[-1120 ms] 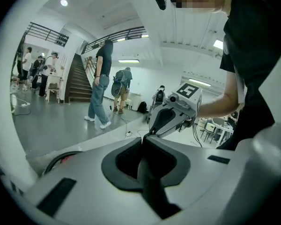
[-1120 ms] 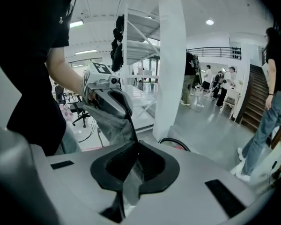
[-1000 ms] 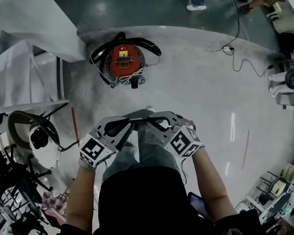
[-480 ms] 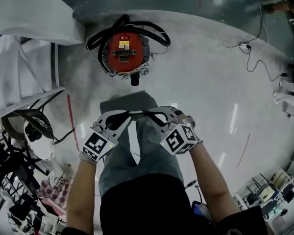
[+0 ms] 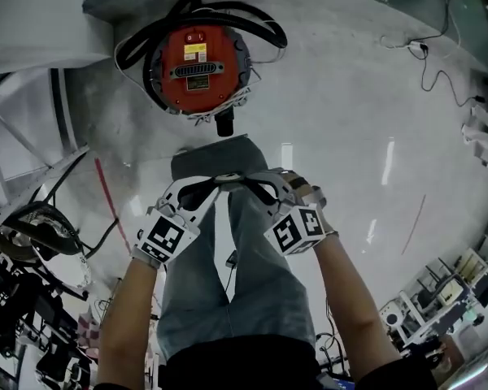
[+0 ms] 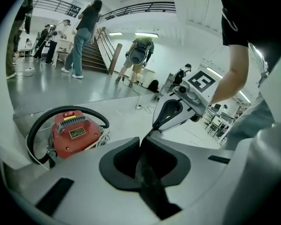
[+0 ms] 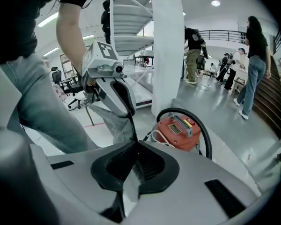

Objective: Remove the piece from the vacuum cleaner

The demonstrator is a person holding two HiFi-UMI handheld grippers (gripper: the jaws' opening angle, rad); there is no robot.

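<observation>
A red canister vacuum cleaner point(image 5: 197, 69) with a black hose point(image 5: 264, 28) looped round it stands on the grey floor ahead of me; it also shows as the vacuum cleaner point(image 6: 75, 132) and the vacuum cleaner point(image 7: 179, 131). Both grippers hang at waist height over my legs, well short of it. My left gripper point(image 5: 217, 181) and right gripper point(image 5: 242, 180) point at each other, tips nearly touching. Each has its jaws closed with nothing between them. A white cord point(image 5: 220, 113) lies bundled at the vacuum's near side.
A white column base point(image 5: 41, 31) stands left of the vacuum. Stands and black gear point(image 5: 32, 242) crowd the left, a cable point(image 5: 427, 63) and equipment point(image 5: 439, 307) the right. Several people point(image 6: 84, 36) stand by a staircase point(image 6: 100, 55) farther off.
The vacuum has drawn nearer and higher in the head view as I walk towards it. Both grippers keep their pose, tips together and shut.
</observation>
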